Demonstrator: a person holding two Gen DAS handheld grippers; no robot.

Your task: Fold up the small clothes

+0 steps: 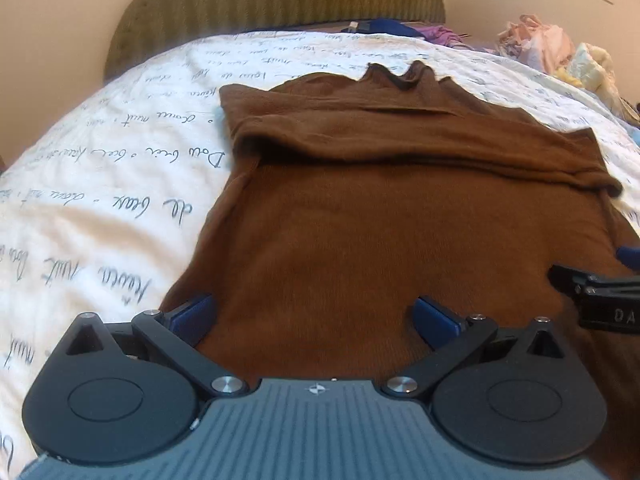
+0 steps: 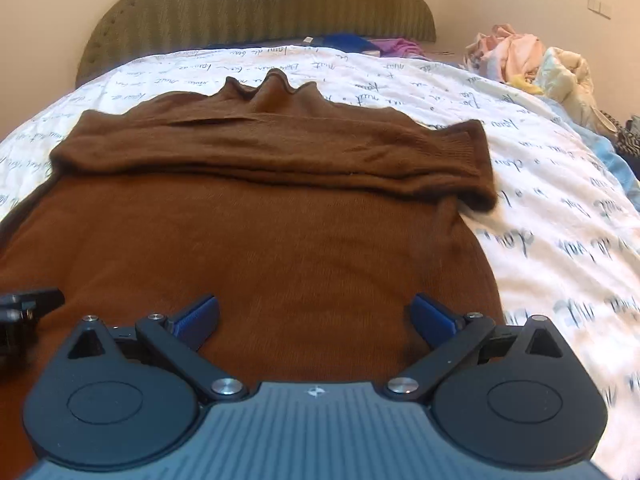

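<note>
The left claw (image 1: 314, 316) sits low over the near part of a brown sweater (image 1: 400, 220), pointing toward the headboard. Its 2 blue fingers (image 1: 196, 312) are spread wide apart, with only knit fabric lying between them; nothing is pinched. The right claw (image 2: 314, 314) has the same pose just beside it, level and low, its blue fingers (image 2: 434, 318) equally wide and holding nothing. Each claw's black linkage shows at the edge of the other's view, so the 2 are side by side over the sweater's lower body.

The sweater lies flat on the bed, spread on a white quilt (image 1: 100, 208) printed with dark handwritten script. The knit is fine and soft with a slightly fuzzy surface. Both sleeves are folded across the chest in an overlapping horizontal band, and a ribbed cuff (image 2: 472, 140) ends at the band's right side. A wavy, ruffled high collar (image 2: 276, 84) stands at the far end. The body below the band is smooth, with faint wrinkles.

Behind the quilt rises an olive-green upholstered headboard (image 2: 256, 8) with vertical channel ribs and a scalloped outline. A crumpled heap of pale pink and cream clothes (image 2: 516, 56) lies at the bed's far right, and some blue and purple fabric (image 2: 360, 42) lies at the foot of the headboard.
</note>
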